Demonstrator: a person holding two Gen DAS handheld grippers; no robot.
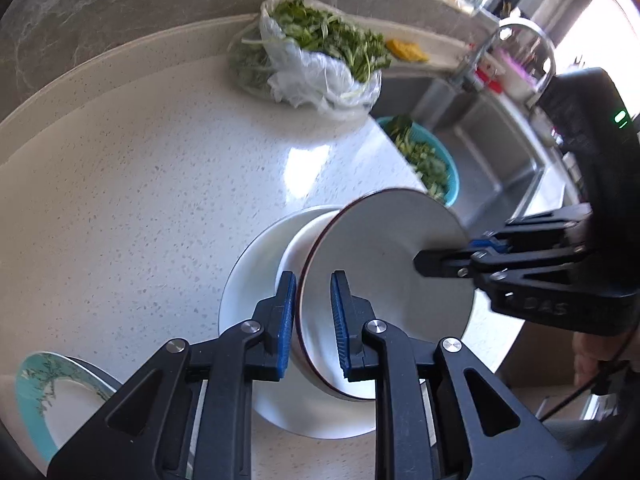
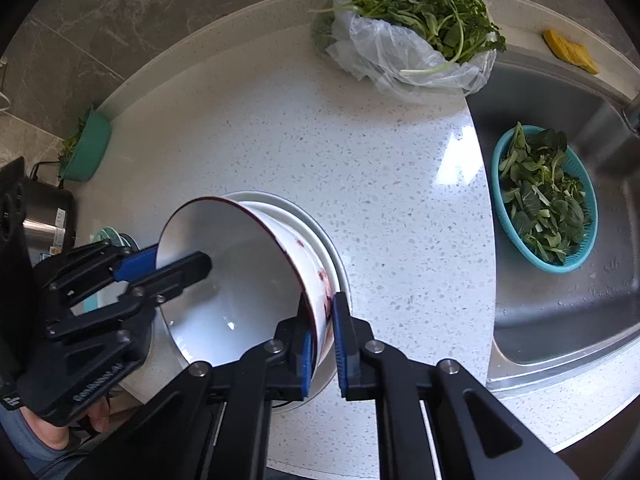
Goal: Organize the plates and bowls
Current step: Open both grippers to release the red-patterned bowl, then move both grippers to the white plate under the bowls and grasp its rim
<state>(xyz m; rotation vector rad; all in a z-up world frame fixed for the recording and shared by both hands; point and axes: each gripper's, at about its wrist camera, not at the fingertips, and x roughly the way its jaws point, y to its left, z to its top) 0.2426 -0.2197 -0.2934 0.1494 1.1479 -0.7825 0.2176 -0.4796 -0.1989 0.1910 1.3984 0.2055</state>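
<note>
A white bowl with a dark red rim [image 1: 380, 276] [image 2: 240, 280] is held tilted over a white plate [image 1: 256, 264] [image 2: 332, 256] on the speckled counter. My left gripper [image 1: 314, 320] grips the bowl's near rim, one finger inside and one outside; it shows in the right wrist view [image 2: 182, 266] at the left. My right gripper [image 2: 322, 344] clamps the opposite rim and shows in the left wrist view [image 1: 452, 258] at the right. A teal-patterned plate [image 1: 52, 392] [image 2: 108, 236] lies at the counter's left.
A plastic bag of greens [image 1: 316, 56] [image 2: 412, 28] lies at the back of the counter. The steel sink [image 2: 560, 280] at the right holds a teal colander of leaves [image 1: 428, 160] [image 2: 544, 196]. A green basin [image 2: 86, 148] and a metal cooker [image 2: 44, 216] stand at the left.
</note>
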